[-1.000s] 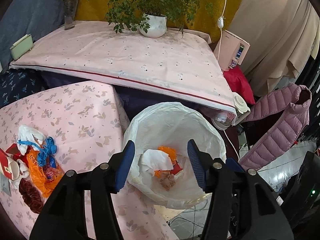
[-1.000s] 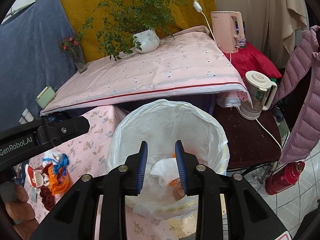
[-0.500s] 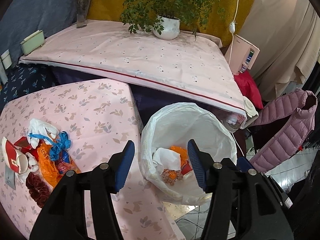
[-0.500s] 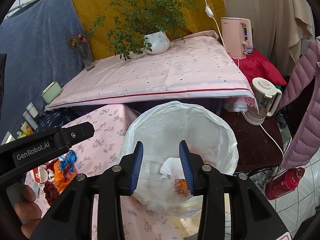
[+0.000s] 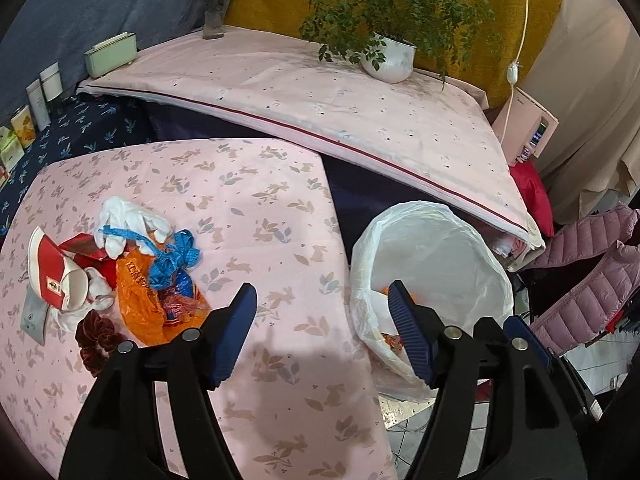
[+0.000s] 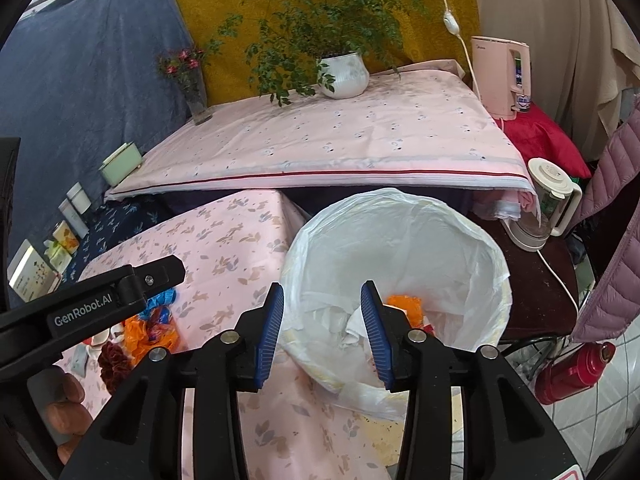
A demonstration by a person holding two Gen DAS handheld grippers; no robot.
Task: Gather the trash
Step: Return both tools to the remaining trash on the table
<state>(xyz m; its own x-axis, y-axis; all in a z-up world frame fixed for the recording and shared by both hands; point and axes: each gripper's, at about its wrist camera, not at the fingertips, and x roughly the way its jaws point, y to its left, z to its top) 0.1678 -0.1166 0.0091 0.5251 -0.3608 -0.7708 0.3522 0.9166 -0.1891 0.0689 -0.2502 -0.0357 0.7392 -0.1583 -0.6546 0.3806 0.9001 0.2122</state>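
Now the left gripper (image 5: 320,312), jaws wide and empty, hovers nearer the trash pile (image 5: 136,276) lying to its left on the table (image 5: 260,200), while the right gripper (image 6: 322,312), also open and empty, hangs over the bin (image 6: 460,240).

left gripper (image 5: 322,300) jaws wide, right gripper (image 6: 322,296) jaws parted

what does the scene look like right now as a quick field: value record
left tool: open, empty, above the table edge between the trash pile and the bin
right tool: open, empty, above the near rim of the bin
bin: white bag liner, beside the table, holds white paper and orange scraps
trash pile: on the pink table, apart from both tools
pile contents: orange bag, blue ribbon, white glove, red and white carton, dark red scrunchie
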